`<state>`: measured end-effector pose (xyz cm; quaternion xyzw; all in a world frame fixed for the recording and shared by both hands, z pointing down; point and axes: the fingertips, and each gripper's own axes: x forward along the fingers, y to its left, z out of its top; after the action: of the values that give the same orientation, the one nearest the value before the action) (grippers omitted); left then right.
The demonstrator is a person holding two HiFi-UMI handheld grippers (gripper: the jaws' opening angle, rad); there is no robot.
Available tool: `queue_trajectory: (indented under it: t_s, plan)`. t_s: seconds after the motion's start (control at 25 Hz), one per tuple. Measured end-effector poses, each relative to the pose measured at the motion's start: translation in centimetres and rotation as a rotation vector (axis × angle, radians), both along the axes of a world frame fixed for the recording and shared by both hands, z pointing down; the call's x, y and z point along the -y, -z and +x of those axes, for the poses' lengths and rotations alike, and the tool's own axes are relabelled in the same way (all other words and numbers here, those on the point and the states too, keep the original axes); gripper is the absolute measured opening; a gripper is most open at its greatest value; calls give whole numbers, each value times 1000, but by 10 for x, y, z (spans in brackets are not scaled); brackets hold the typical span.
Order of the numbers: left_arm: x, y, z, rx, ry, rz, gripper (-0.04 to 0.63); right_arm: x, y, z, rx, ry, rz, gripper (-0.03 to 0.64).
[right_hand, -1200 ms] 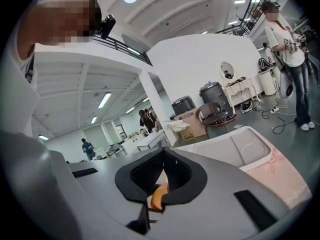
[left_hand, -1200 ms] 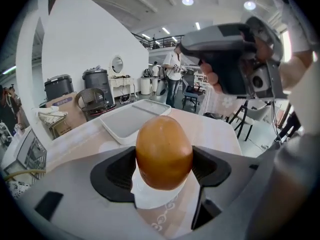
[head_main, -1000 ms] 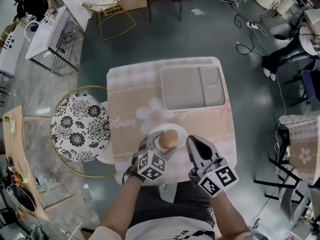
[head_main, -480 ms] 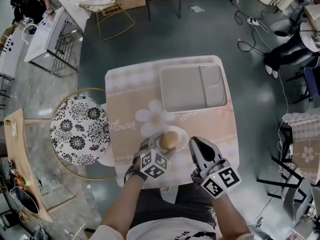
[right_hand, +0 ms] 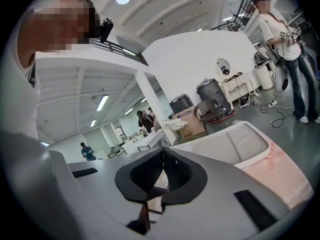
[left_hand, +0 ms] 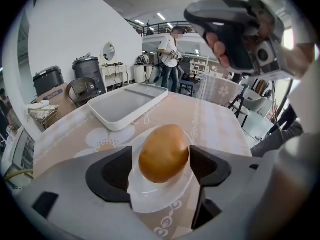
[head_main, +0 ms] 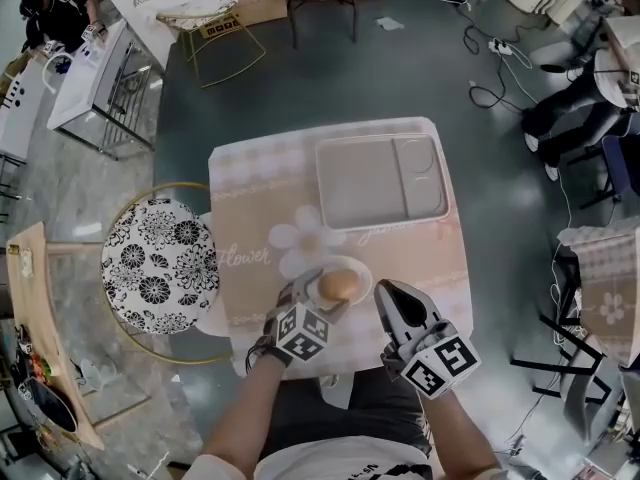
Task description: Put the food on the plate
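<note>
A brown potato (head_main: pixel 338 286) rests on a small white plate (head_main: pixel 358 268) near the table's front edge. My left gripper (head_main: pixel 322 300) is open, its jaws flanking the potato with a thin gap on each side. In the left gripper view the potato (left_hand: pixel 164 153) stands on the plate (left_hand: pixel 155 199) between the dark pads (left_hand: pixel 112 174). My right gripper (head_main: pixel 388 294) hangs just right of the plate, shut with nothing in it. In its own view the right gripper (right_hand: pixel 164 176) shows its pads pressed together.
A white compartment tray (head_main: pixel 380 178) lies at the table's far right, also seen as the tray (left_hand: pixel 125 106) and the tray (right_hand: pixel 235 144). The table (head_main: pixel 250 228) has a flower-print cloth. A floral stool (head_main: pixel 160 253) stands to its left. People stand in the background.
The head view has drifted slightly. Both grippers and the potato keep the same places relative to the plate.
</note>
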<state>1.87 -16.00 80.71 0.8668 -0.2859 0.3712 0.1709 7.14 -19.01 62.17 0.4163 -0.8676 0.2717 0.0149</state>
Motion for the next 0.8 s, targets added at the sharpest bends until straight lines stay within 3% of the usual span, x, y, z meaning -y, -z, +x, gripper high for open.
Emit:
queue_trajectory:
  t_s: [0.36,0.6,0.8]
  plan:
    - [-15,82,-4,-119,78,15,339,-12,37,-3,-29,17,1,13]
    - [-32,159,4,-259,108,39,337,-27,75,-9,-41,29,23,13]
    - [-36,223,-10,-397,225,39,221,-39,102,-15,-47,38,44,14]
